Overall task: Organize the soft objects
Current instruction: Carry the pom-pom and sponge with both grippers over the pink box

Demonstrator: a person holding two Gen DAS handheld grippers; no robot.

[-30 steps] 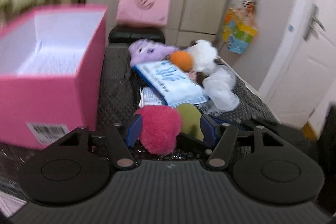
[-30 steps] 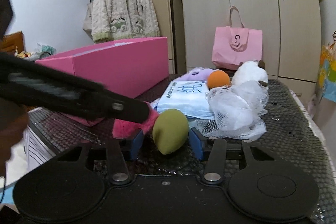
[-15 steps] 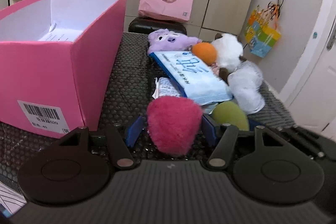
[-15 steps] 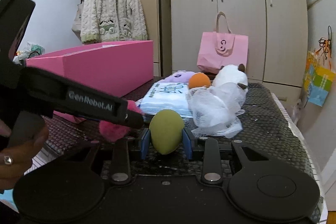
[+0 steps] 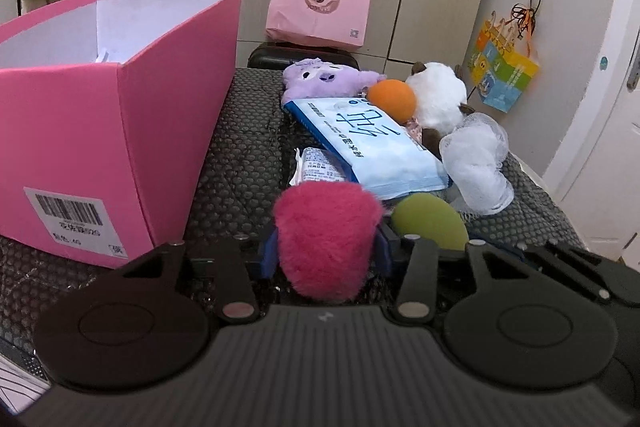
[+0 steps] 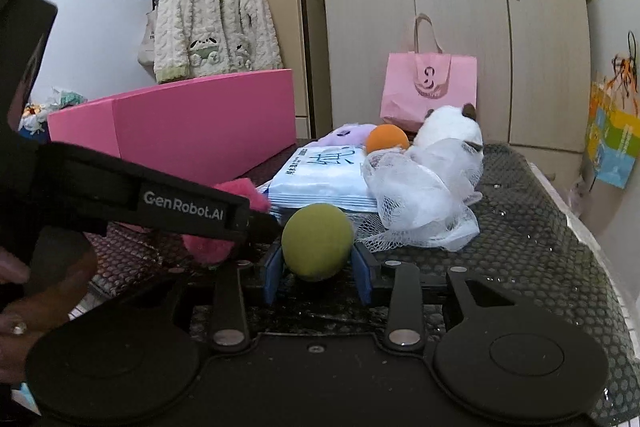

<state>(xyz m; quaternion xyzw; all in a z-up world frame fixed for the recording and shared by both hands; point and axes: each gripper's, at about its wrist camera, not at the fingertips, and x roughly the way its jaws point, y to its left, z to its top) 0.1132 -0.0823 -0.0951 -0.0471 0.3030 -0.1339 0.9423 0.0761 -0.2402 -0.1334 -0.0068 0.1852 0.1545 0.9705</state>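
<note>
My left gripper (image 5: 325, 255) is shut on a fluffy pink ball (image 5: 326, 239), held low over the dark mat; the ball also shows in the right wrist view (image 6: 208, 247). My right gripper (image 6: 318, 269) is shut on an olive-green sponge egg (image 6: 318, 241), which also shows in the left wrist view (image 5: 430, 223) just right of the pink ball. The open pink box (image 5: 120, 115) stands to the left. A blue tissue pack (image 5: 368, 143), orange ball (image 5: 392, 99), purple plush (image 5: 320, 79), white plush (image 5: 438, 95) and white mesh puff (image 5: 476, 163) lie beyond.
A dark dotted mat (image 5: 244, 163) covers the table. A pink shopping bag (image 5: 320, 11) stands at the far end before the wardrobe. A small wrapped packet (image 5: 320, 167) lies under the tissue pack. A white door (image 5: 600, 107) is on the right.
Both grippers closed on their objects: the left on the pink ball, the right on the green egg. The left gripper swung left, bringing the pink box closer in its view.
</note>
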